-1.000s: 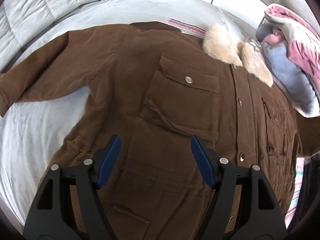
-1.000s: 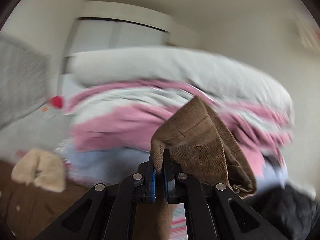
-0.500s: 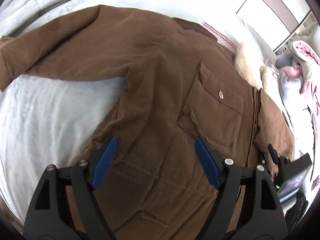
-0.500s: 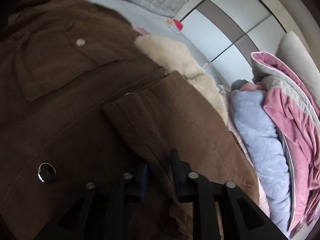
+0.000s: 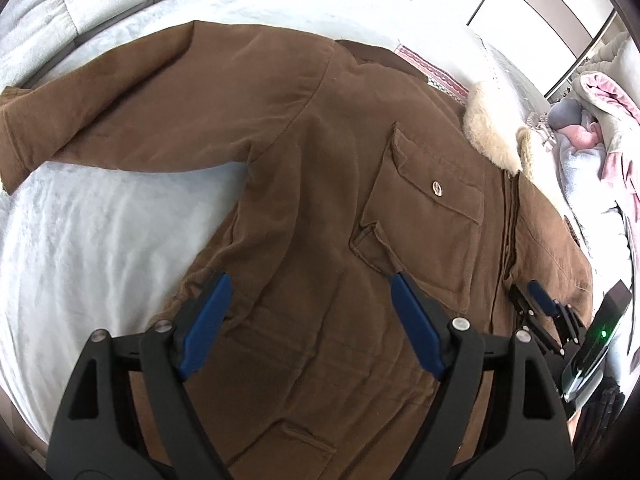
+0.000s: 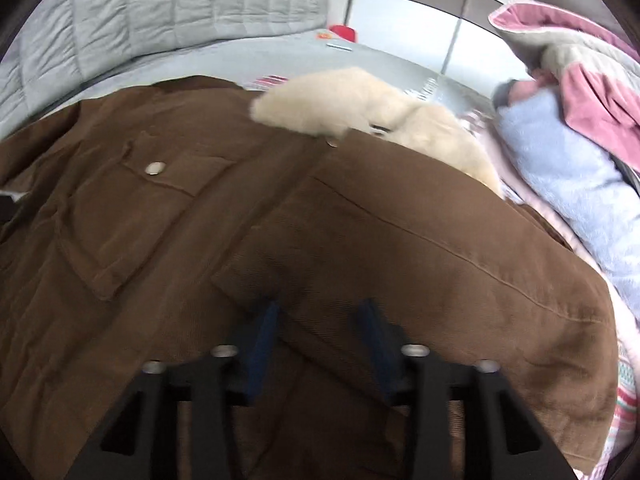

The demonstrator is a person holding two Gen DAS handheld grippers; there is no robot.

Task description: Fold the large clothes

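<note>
Left wrist view: the left gripper [image 5: 308, 288] is hovering over the brown jacket [image 5: 320, 184] with its blue-padded jaws spread wide, gripping nothing. The jacket is lying flat on the pale bed sheet [image 5: 100, 232], one sleeve [image 5: 120, 112] stretching out to the side. Its cloth is looking soft and matte, with a cream fur collar [image 5: 496, 132] and one snap-buttoned chest pocket [image 5: 424, 208]. The right gripper [image 5: 536, 300] is showing at the jacket's far edge.

Right wrist view: the right gripper [image 6: 320, 316] is standing moderately open above the other sleeve [image 6: 420, 260], which is lying folded across the jacket's front; contact is too blurred to judge. A pile of pink and blue blankets [image 6: 572, 148] is sitting beside the jacket.
</note>
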